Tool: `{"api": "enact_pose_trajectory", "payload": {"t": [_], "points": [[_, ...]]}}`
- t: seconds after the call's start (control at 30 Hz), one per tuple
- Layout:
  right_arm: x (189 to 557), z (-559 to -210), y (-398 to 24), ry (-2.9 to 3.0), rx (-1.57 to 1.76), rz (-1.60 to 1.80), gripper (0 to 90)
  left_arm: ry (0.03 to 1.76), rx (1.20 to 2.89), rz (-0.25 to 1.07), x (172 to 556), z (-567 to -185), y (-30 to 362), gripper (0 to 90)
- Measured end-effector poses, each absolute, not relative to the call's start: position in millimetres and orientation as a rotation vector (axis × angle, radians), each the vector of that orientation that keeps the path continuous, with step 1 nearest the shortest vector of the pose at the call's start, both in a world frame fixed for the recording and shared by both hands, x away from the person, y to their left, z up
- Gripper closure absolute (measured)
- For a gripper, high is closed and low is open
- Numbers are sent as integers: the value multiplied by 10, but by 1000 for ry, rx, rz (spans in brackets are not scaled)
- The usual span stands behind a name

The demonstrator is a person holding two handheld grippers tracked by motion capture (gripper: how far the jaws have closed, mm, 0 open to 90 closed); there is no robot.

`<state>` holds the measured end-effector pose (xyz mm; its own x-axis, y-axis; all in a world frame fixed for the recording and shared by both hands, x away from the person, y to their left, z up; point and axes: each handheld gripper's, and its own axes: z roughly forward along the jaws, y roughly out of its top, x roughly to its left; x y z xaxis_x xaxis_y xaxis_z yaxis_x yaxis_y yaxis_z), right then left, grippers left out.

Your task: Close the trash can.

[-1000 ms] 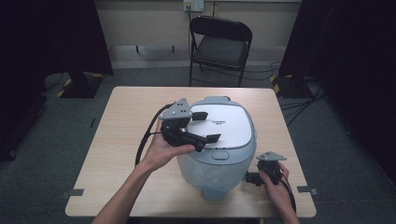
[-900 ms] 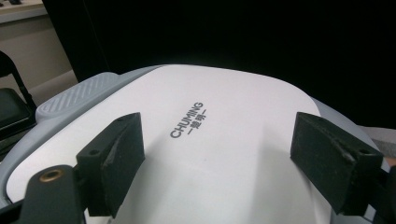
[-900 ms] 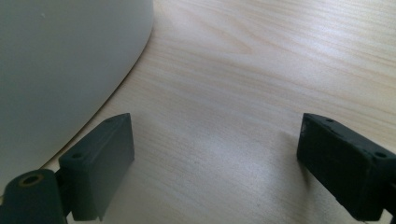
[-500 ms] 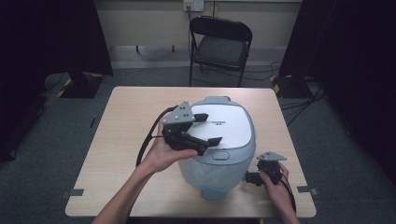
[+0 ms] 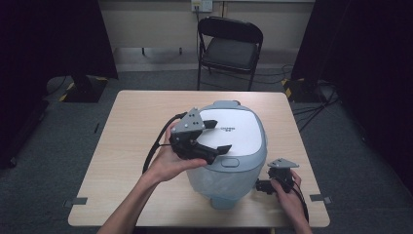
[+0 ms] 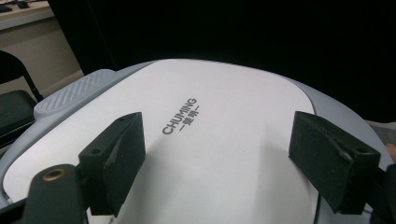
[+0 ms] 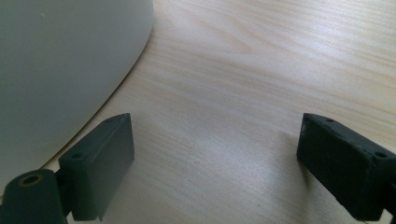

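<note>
Clearly the work in hand was the big rice cooker point(image 5: 229, 156), which stood on the near right part of the table point(image 5: 131, 126), lid down. The left gripper point(image 5: 214, 141) hovered over the white lid point(image 6: 224, 140), jaws spread wide and holding nothing; in the left gripper view the two black pads straddled the printed brand name without touching the surface, as far as could be told. The right gripper point(image 5: 265, 185) rested low on the table just beside the cooker's base, likewise released, its jaws parted over bare wood with the pale wall of the cooker point(image 7: 60, 65) at their left.

The likely step was opening the lid, and the oval release button point(image 5: 230, 162) sat at the front edge, just below the left gripper's tips. To do that well, the left gripper would probably need to come forward and down so one jaw tip met the middle of the button squarely; a glancing press on such a smooth curved shell could slide off. The push should be straight and short, not a shove that tipped or scooted the pot. The right gripper was well placed to steady the base against sliding. The ribbed handle point(image 6: 74, 93) at the back marked the hinge side, so the space above the lid should be left free for it to swing up.
</note>
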<state>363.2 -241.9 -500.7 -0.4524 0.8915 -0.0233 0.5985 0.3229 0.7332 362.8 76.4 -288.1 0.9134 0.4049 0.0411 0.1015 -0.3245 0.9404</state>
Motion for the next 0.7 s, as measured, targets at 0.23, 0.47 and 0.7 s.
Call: {"api": "enact_pose_trajectory", "payload": {"t": [0.23, 0.47, 0.7], "points": [[3636, -5007, -2421, 2166, 1311, 928, 100, 428, 1850, 255, 3657, -2867, 789, 176], [3635, -5007, -2421, 2167, 1312, 928, 100, 454, 1773, 286, 3677, -2786, 938, 180], [3634, -5007, -2420, 2167, 1313, 928, 100, 509, 1737, 347, 3736, -2759, 1241, 160]]}}
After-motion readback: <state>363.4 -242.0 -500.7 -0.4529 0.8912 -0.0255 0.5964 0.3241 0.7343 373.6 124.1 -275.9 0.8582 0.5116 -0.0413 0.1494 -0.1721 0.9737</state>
